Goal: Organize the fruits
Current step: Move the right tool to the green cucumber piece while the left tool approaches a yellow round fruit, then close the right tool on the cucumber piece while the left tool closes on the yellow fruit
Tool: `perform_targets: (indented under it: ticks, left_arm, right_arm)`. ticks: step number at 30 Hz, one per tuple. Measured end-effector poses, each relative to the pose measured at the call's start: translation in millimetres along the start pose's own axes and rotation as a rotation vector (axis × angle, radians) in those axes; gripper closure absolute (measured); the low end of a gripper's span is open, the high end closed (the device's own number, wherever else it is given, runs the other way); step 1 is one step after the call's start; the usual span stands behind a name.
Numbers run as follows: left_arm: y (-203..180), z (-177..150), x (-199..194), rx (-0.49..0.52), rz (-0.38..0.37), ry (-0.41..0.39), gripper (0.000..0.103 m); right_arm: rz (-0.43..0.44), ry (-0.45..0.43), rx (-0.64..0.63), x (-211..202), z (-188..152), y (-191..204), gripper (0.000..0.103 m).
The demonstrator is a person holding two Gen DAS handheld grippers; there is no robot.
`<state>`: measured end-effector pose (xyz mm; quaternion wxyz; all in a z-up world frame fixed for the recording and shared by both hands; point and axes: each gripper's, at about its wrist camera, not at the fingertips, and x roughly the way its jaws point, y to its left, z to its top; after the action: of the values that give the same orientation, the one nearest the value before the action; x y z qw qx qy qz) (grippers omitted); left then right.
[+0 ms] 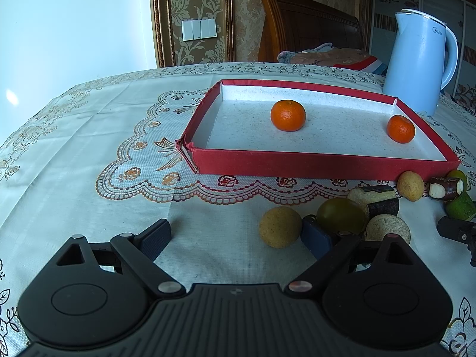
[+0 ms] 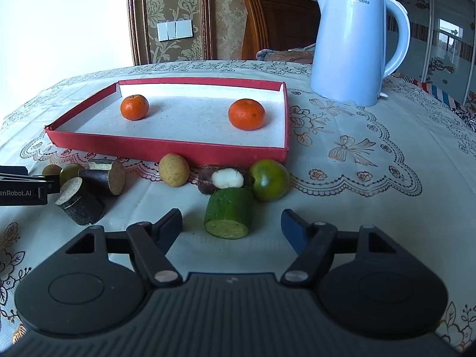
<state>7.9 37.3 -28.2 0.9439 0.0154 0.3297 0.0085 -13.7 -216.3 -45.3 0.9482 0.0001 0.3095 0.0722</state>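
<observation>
A red tray [image 1: 297,163] [image 2: 166,147] holds two oranges [image 1: 288,115] [image 1: 401,128]. Loose fruit lies on the cloth in front of it. My left gripper [image 1: 236,235] is open, and a tan round fruit [image 1: 279,227] rests between its fingers, close to the right one. A green round fruit [image 1: 342,215] and dark cane pieces [image 1: 383,203] sit just behind that finger. My right gripper [image 2: 232,223] is open around a green cut cylinder [image 2: 229,212], with a gap on both sides. Behind it lie a green tangerine [image 2: 269,180], a white-fleshed dark piece [image 2: 227,178] and another tan fruit [image 2: 174,169].
A pale blue kettle [image 2: 357,44] [image 1: 419,62] stands at the back right of the table, beyond the tray. Two cane pieces [image 2: 101,177] [image 2: 80,200] lie left of the right gripper, beside the left gripper's body [image 2: 20,187]. A patterned tablecloth [image 1: 89,136] covers the table.
</observation>
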Motion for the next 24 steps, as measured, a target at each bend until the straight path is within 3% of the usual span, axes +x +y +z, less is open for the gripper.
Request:
perform_targets:
  ticks: [3, 9, 15, 18, 21, 24]
  left_arm:
    - [0, -1, 0, 0.003, -0.001, -0.003, 0.009]
    - [-12, -3, -8, 0.069, 0.017, -0.043, 0.009]
    - [-10, -1, -8, 0.067, 0.004, -0.038, 0.010]
    - [-11, -2, -8, 0.071, -0.015, -0.039, 0.027]
    - [-12, -3, -9, 0.076, -0.024, -0.042, 0.031]
    - [-12, -3, -11, 0.076, -0.047, -0.047, 0.047]
  right_arm:
    - [0.001, -0.001, 0.002, 0, 0, -1, 0.030]
    - [-0.007, -0.007, 0.003, 0, 0, -1, 0.043]
    - [-0.010, -0.007, -0.002, 0, 0, 0, 0.043]
    - [-0.008, -0.011, 0.001, -1, 0, 0, 0.049]
    - [-0.008, -0.012, 0.001, -1, 0, 0, 0.049]
    - [-0.006, -0.013, 0.005, -2, 0, 0, 0.050]
